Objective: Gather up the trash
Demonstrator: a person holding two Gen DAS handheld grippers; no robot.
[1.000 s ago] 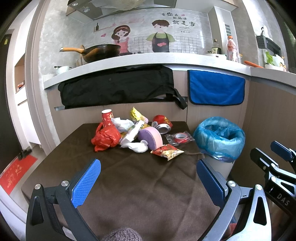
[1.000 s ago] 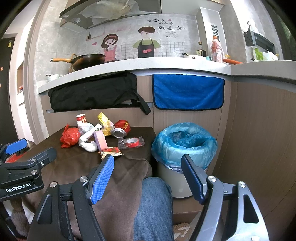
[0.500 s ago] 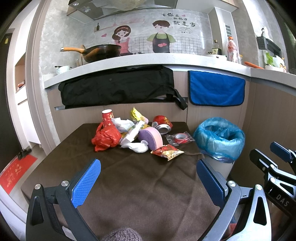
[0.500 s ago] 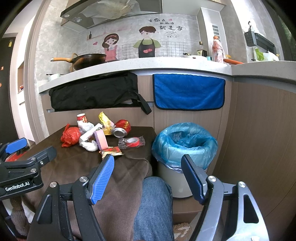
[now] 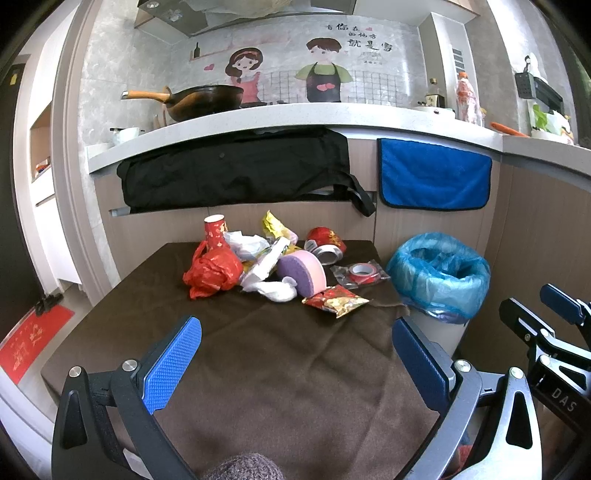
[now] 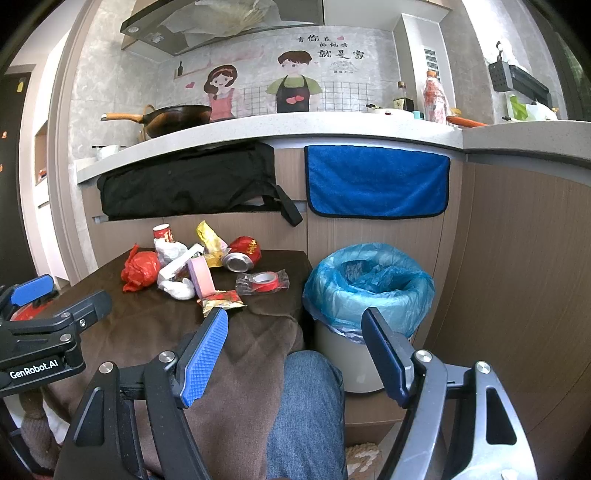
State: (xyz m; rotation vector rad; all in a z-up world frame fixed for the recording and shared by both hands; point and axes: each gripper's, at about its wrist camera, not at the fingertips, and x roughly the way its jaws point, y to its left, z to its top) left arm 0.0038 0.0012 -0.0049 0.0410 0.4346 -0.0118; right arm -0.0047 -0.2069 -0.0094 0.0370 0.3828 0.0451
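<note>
A heap of trash is seen at the far edge of the brown-covered table (image 5: 280, 354): a crumpled red plastic bag (image 5: 212, 271) at the left, then a red paper cup (image 5: 215, 229), white wrappers (image 5: 271, 288), a pink-and-purple sponge (image 5: 303, 271), a dented red can (image 5: 327, 242), a roll of red tape (image 5: 360, 272) in clear film; a blue-lined bin (image 5: 441, 277) stands just beside the table at the right; the left gripper (image 5: 295, 362) and the right gripper (image 6: 295, 354) are both held wide apart, with nothing between the jaws, well short of the heap.

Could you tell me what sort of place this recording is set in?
Most likely a home kitchen: a wok sits on the counter under a range hood, bottles stand by the tiled wall, and a lined bin stands beside a cloth-covered table of trash.
</note>
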